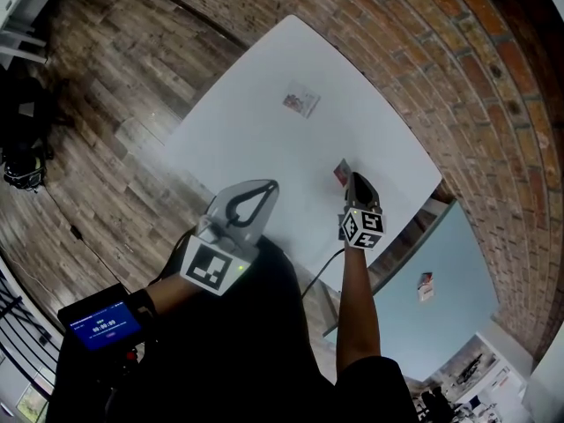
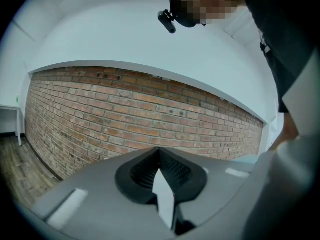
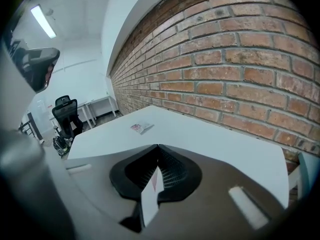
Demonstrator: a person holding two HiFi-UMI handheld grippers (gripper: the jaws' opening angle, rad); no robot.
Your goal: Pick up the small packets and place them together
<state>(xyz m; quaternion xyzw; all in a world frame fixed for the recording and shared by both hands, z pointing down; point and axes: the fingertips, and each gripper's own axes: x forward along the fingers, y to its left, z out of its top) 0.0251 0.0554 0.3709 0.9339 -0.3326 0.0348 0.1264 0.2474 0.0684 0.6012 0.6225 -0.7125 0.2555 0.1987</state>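
Note:
A small pile of packets [image 1: 300, 100] lies on the far part of the white table [image 1: 247, 122]; the right gripper view shows it as a pinkish packet pile [image 3: 141, 128] well ahead. My right gripper [image 1: 352, 183] hangs over the table's near right edge, shut on a small red-and-white packet [image 1: 341, 173], seen edge-on as a white packet [image 3: 150, 196] between the closed jaws. My left gripper [image 1: 249, 203] is by the table's near edge, tilted up at the brick wall. Its jaws are shut on a thin white packet [image 2: 164, 196].
A brick wall [image 1: 414, 51] runs along the table's far and right sides. A pale blue table [image 1: 441, 298] at lower right carries another packet [image 1: 426, 286]. An office chair [image 3: 67, 116] stands beyond the table's far end. Wooden floor [image 1: 97, 104] lies to the left.

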